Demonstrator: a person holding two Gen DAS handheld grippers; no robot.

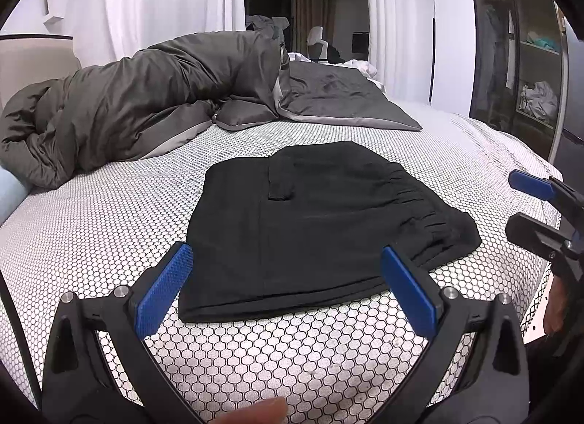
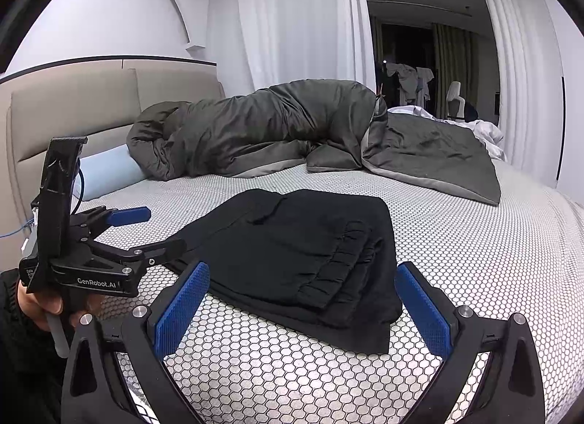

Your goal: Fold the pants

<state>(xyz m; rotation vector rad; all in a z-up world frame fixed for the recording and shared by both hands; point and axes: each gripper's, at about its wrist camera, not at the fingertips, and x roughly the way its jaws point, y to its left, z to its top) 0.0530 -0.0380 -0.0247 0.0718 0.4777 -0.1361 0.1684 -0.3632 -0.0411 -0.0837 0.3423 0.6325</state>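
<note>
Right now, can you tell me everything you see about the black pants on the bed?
The black pants lie folded into a flat, roughly square bundle of several layers on the honeycomb-patterned sheet. The cloth looks soft and matte. The gathered elastic waistband shows on the side near the right gripper, and a pocket flap sits on top. Nothing holds them; both grippers hover open, apart from the cloth.

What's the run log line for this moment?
pants: folded, flat on bed | left gripper: open, empty | right gripper: open, empty | neither touching pants
</note>
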